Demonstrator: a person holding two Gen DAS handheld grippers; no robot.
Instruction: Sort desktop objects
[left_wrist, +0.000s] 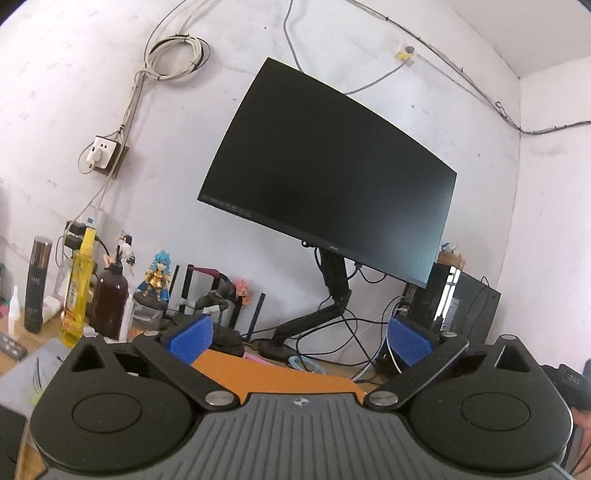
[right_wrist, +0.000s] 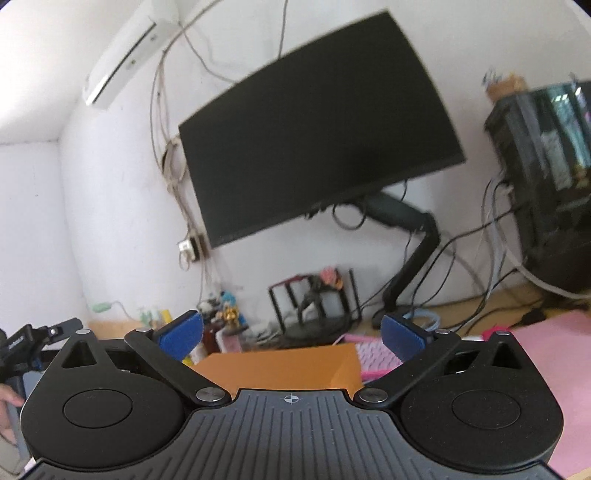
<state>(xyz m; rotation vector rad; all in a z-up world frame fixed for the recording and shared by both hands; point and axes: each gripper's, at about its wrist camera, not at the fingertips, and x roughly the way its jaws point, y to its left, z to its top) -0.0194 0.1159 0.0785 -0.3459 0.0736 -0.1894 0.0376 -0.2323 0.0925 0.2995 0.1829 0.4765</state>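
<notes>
Orange box (right_wrist: 280, 371) lies flat on the bench, straight ahead of and below both grippers, its long axis crosswise to the fingers. Left gripper (left_wrist: 299, 341) and right gripper (right_wrist: 291, 336) each hold their jaws wide apart with nothing between (both tilted up toward the monitor (left_wrist: 328, 173)). Neither looks clearly nearer.

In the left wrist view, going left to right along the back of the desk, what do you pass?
Black tube → yellow bottle → brown bottle → blue-haired figurine → monitor arm → computer tower.
</notes>
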